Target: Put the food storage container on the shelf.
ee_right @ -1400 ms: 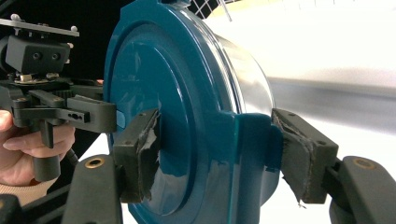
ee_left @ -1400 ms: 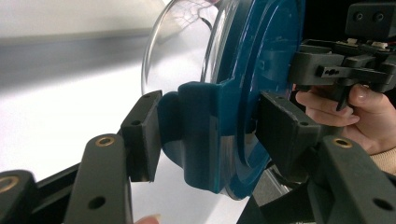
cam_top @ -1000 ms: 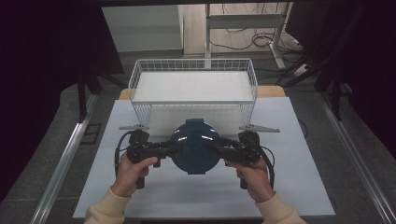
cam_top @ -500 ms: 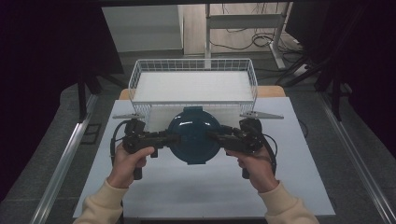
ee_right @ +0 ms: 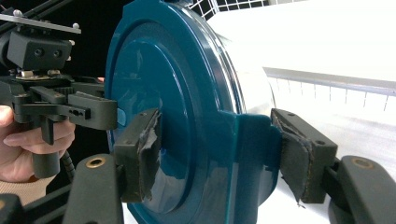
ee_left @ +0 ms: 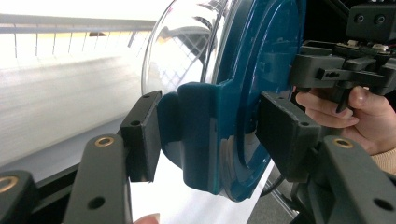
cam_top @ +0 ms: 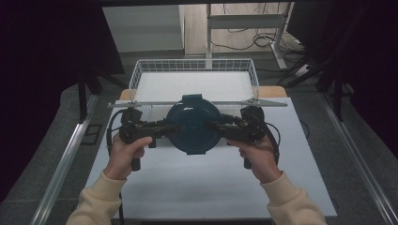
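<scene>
A round container with a dark blue lid (cam_top: 193, 124) hangs in the air between two pairs of tongs, just in front of the near rim of the white wire basket (cam_top: 141, 75) and level with it. Its lid faces up toward the person and its clear bowl faces away. A moment ago it sat lower and nearer the person, over the middle of the table; now it is lifted and carried forward to the basket's edge. My guess is that it is meant to go into the basket, and the lift over the rim is nearly complete.

The left tongs (ee_left: 205, 135) are closed partway on a blue latch tab at the container's left side, one pad on each face of the tab. The right tongs (ee_right: 215, 156) grip the matching tab on the opposite side in the same way, their pads worn and peeling. Both hands hold the handles level.

Behind the container the basket lies bare inside. Its near wall is the only thing in the way; the bowl must clear it. Below the container lies the white table (cam_top: 197, 187), and beyond the basket there are table legs and loose cables on the floor.
</scene>
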Demonstrator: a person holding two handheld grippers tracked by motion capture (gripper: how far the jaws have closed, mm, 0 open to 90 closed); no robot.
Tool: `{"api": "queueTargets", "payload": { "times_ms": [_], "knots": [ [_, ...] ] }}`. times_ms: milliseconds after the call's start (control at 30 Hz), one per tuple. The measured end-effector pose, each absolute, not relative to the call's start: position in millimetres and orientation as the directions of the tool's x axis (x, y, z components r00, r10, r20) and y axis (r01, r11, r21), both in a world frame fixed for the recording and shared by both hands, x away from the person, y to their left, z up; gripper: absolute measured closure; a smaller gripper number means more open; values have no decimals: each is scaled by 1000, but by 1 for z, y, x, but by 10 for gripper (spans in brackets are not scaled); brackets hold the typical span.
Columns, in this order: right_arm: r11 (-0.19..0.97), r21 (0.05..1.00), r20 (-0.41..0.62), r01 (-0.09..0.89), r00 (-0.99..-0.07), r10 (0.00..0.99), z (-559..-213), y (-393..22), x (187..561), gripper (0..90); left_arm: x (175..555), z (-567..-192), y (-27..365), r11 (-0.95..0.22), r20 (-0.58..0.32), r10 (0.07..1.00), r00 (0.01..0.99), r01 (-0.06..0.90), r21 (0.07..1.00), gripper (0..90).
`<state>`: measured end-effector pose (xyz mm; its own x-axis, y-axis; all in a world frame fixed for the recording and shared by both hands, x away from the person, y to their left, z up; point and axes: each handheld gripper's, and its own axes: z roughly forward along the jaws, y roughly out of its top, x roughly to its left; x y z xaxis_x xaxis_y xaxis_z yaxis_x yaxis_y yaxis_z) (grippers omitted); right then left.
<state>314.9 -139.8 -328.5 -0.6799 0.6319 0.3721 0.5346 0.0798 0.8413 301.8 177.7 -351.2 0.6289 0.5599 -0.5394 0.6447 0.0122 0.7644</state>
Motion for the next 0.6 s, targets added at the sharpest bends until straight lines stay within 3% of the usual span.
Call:
{"api": "queueTargets", "payload": {
  "times_ms": [600],
  "knots": [
    [89,854,355,512,-699,620,-308,-137,335,359,318,-329,181,-3,-508,574,642,622,783,427]
  ]
}}
